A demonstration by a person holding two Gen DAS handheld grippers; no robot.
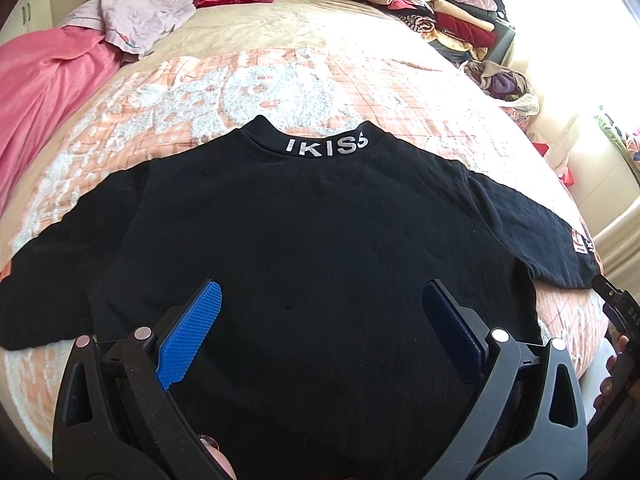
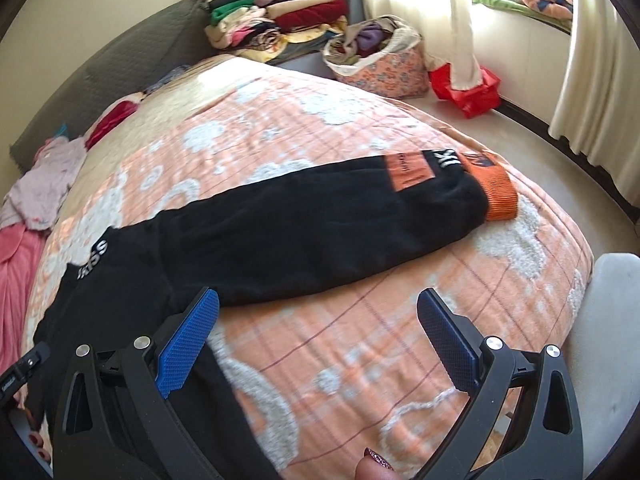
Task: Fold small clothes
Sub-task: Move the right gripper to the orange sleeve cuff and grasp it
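Note:
A small black sweatshirt (image 1: 320, 232) lies flat on the bed with both sleeves spread out and white lettering on its collar (image 1: 326, 146). My left gripper (image 1: 322, 332) hovers open over the lower middle of its body, with nothing between the blue pads. In the right wrist view the right sleeve (image 2: 320, 220) stretches away, ending in an orange cuff (image 2: 498, 194) with an orange patch beside it. My right gripper (image 2: 318, 344) is open above the quilt, just below that sleeve, its left fingertip over the sweatshirt's side edge. The right gripper's body (image 1: 620, 312) shows at the left wrist view's right edge.
The bed carries an orange and white quilt (image 2: 340, 360). Pink and lilac clothes (image 1: 132, 20) lie at the far left. Stacks of folded clothes (image 1: 432, 4) stand at the far right. A patterned basket of clothes (image 2: 380, 60) and a red bag (image 2: 468, 88) sit on the floor.

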